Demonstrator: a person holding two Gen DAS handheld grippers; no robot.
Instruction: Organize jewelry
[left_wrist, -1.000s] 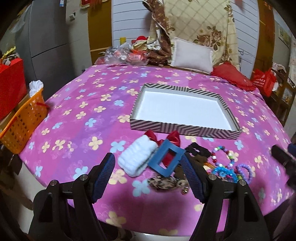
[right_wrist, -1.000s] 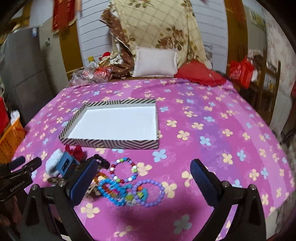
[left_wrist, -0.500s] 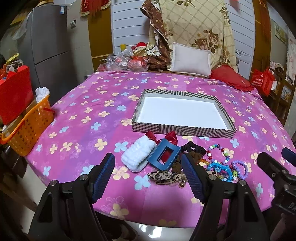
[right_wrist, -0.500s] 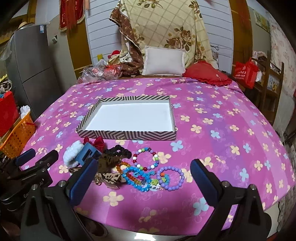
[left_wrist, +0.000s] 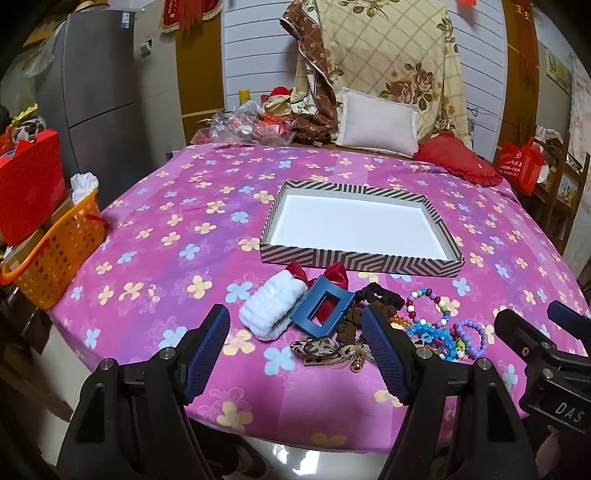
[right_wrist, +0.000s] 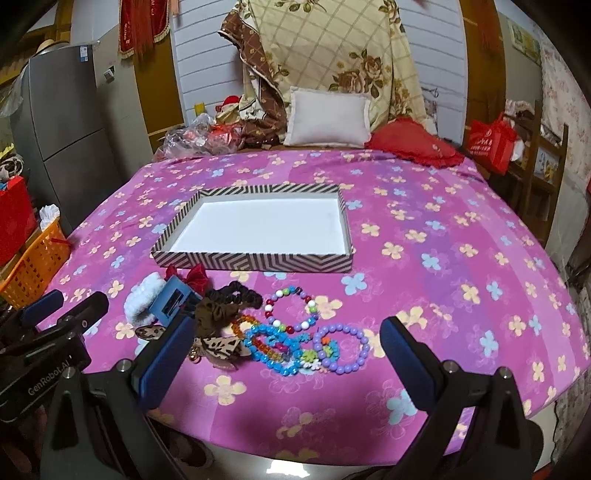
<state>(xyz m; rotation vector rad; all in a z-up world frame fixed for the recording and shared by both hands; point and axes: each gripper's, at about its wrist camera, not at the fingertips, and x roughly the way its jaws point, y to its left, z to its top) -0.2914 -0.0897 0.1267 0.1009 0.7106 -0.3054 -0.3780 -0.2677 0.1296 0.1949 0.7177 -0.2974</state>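
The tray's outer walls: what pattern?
Black-and-white chevron stripes on the tray, clearest in the right wrist view.

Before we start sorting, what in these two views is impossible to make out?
- Red bow: left wrist view, middle hidden by the blue rectangular hair claw.
- Leopard-print hair tie: right wrist view, part hidden by the right gripper finger.
- Tangled blue bead bracelets: count unclear in either view.
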